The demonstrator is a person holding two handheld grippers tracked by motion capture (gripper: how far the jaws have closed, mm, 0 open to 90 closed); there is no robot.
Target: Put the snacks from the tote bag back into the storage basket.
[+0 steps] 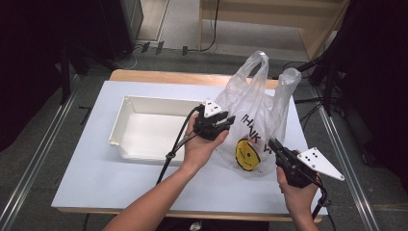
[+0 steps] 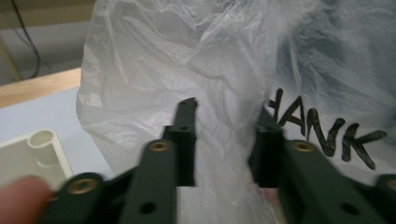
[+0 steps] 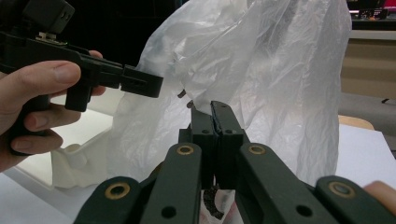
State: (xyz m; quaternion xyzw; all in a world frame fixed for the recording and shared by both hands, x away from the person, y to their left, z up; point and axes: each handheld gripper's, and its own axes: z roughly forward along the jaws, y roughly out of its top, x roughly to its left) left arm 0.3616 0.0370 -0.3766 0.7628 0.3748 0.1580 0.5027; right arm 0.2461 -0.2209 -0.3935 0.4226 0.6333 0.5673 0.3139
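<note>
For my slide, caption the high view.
Two handheld grippers, left and right, work a smiley-face plastic bag beside a white tray.

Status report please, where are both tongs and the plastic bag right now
Left tongs open, jaws against the plastic bag. Right tongs shut at the bag's front; grip on film unclear. Bag upright beside white tray. Nothing in the way.

A lab-like workroom: a white-topped table (image 1: 96,178) between floor rails (image 1: 33,166), with loose cables (image 1: 211,29) behind.
</note>
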